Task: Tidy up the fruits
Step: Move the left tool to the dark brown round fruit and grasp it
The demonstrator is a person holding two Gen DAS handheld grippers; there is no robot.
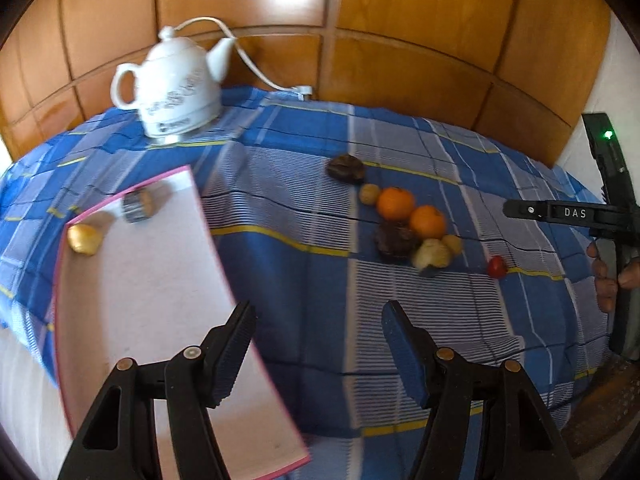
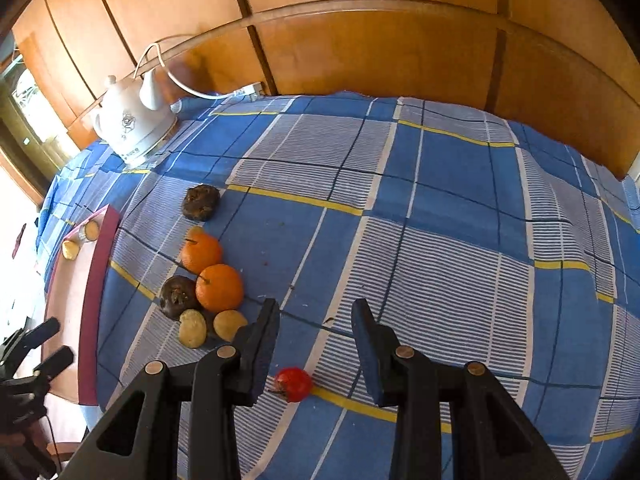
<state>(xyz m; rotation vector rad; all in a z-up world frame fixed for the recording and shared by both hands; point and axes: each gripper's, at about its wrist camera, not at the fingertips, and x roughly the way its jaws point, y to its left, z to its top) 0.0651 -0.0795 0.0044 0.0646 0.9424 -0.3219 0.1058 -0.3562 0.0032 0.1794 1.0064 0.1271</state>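
Barely started: two small pieces on pink-edged white tray [image 1: 152, 288], pile of oranges [image 2: 219, 287] and small red fruit [image 2: 294, 384] left on bench, both claws spread, empty.

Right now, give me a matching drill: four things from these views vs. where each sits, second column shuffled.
Things:
1. red fruit
2. kettle
3. yellow fruit
4. lone dark fruit

Places:
A. far left of the cloth, by the wood panels
B. on the pink-edged tray
C. between the open right claw fingers, on the cloth
D. apart from the pile, on its far side

Pairs: 1-C, 2-A, 3-B, 4-D
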